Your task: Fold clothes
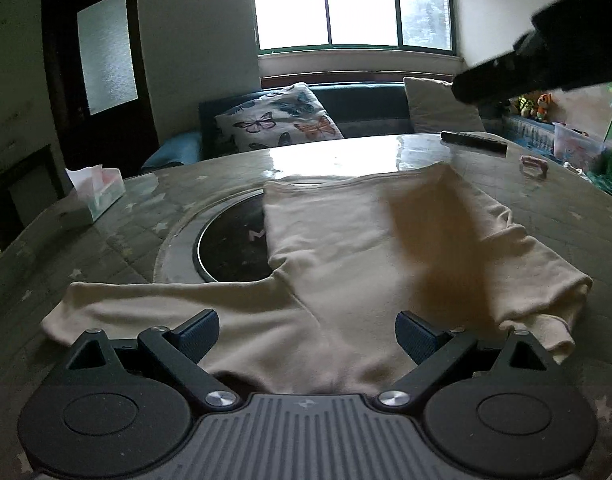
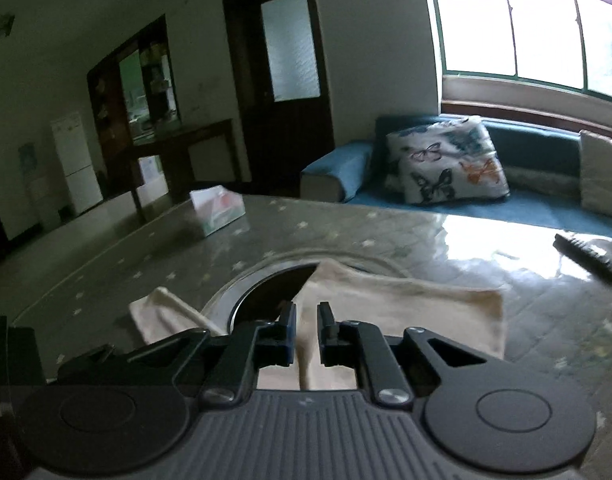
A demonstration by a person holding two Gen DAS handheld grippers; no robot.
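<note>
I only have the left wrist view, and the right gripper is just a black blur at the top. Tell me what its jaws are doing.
Observer: The right gripper has its jaws almost closed on a raised fold of the cream long-sleeved fabric shirt.
Operator: Say what is in the room beyond the tissue box.
Observer: Past the white and green cardboard tissue box, a tall white refrigerator stands against the far wall.
Operator: Name whatever is next to it.
Observer: A dark wooden cabinet with glass doors stands to the right of it.
</note>
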